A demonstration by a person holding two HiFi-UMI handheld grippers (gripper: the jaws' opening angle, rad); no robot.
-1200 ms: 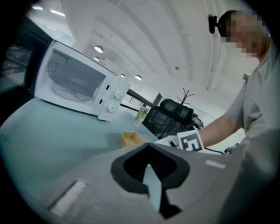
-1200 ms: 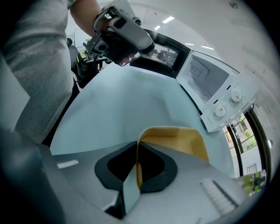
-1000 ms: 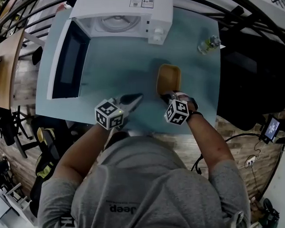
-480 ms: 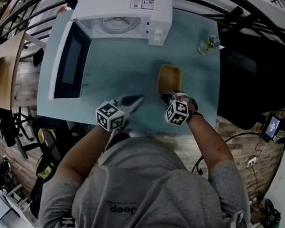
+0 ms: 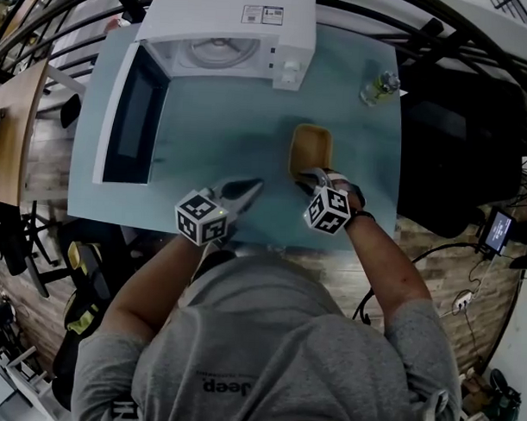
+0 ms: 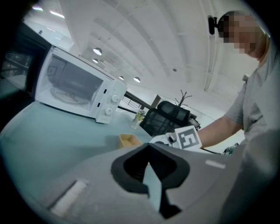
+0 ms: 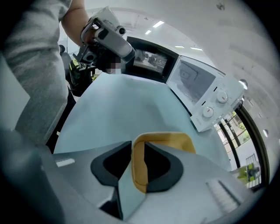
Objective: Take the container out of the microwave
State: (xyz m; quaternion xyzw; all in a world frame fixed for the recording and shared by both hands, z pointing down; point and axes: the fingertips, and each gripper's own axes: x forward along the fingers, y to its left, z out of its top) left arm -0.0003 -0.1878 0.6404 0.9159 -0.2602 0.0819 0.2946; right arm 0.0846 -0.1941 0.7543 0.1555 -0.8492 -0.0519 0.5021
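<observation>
Now the container [image 5: 310, 151] sits on the table [image 5: 224, 109], just right of centre in the head view. It is well apart from the microwave [image 5: 227, 23] at the upper left, whose door [image 5: 133, 114] stands open. The right gripper [image 5: 310, 174] is at the container's lower edge. Its jaws have just been opening, and the container's near wall stands between them, released rather than pinched. The left gripper [image 5: 250, 188] hovers over bare table to the lower left of the container, apart from it, with its jaws closed together on nothing. A bottle [image 5: 377, 87] stands near the table's upper right corner.
</observation>
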